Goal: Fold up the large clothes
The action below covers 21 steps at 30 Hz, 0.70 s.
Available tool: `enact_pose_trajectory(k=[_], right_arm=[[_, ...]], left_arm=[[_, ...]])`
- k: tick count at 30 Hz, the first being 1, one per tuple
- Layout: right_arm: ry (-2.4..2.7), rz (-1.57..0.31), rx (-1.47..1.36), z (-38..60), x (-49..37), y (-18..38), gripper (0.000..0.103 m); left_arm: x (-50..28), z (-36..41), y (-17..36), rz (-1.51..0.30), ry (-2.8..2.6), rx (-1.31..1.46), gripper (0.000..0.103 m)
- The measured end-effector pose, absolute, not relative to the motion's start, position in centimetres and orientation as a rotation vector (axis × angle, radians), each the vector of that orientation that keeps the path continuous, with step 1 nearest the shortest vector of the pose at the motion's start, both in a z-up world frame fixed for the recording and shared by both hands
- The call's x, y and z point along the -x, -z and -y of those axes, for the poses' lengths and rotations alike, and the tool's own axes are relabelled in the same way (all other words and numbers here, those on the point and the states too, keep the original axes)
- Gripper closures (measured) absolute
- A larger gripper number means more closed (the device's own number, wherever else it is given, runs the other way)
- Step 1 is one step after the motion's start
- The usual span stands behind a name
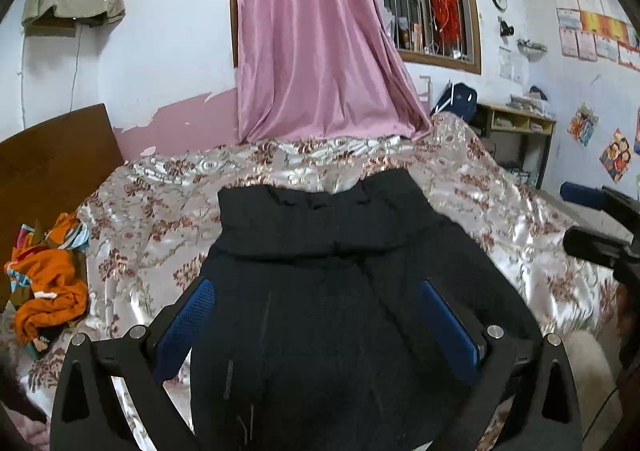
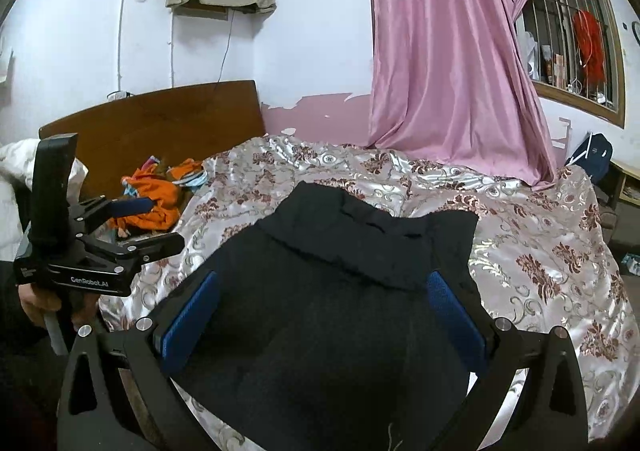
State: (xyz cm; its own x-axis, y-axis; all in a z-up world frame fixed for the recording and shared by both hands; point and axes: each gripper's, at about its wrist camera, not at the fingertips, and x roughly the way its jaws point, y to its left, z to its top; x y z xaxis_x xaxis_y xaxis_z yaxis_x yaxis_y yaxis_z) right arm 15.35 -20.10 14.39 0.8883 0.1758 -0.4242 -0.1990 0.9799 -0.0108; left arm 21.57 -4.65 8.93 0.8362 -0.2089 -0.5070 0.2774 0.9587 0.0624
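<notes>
A large black garment (image 1: 320,271) lies on the floral bedspread (image 1: 160,219), its far end folded over in a thick band. It also shows in the right wrist view (image 2: 340,291). My left gripper (image 1: 316,291) is open, its blue pads (image 1: 188,315) wide apart above the near part of the garment. My right gripper (image 2: 324,287) is open the same way above the garment, blue pads (image 2: 456,315) spread. The left gripper also shows at the left of the right wrist view (image 2: 136,219), open. Neither holds anything.
An orange heap of clothes (image 1: 52,291) lies at the bed's left by the wooden headboard (image 2: 160,123). A pink curtain (image 1: 312,43) hangs behind the bed. A desk (image 1: 520,123) and a barred window (image 1: 432,19) are at the right.
</notes>
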Motion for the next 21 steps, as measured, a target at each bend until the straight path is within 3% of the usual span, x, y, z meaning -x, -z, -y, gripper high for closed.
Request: enact_pose_trajectory(k=[7,12,18,21], right_arm=[[-0.181,-0.475,0.115,19.9,-13.7,-11.0,0.002],[-0.111,-0.568,0.236,19.8,-12.0,-6.5,0.002],[0.028,-0.706,0.306,19.5,-10.9,-2.3,0.002],[0.02,-0.766,0.283,19.2,-10.8,-1.6,0.002]], left_arm=[[-19.8,4.0,-4.9,-0.595,0.337,-0.18,0.001],[-18.3,3.9,-0.9,-0.687,0.346,-0.273,0.001],[-16.8,3.3,3.5,-0.804,0.325,-0.2,0.001],[-17.0,3.7,6.2,-0.95,0.363,-0.219,0.001]])
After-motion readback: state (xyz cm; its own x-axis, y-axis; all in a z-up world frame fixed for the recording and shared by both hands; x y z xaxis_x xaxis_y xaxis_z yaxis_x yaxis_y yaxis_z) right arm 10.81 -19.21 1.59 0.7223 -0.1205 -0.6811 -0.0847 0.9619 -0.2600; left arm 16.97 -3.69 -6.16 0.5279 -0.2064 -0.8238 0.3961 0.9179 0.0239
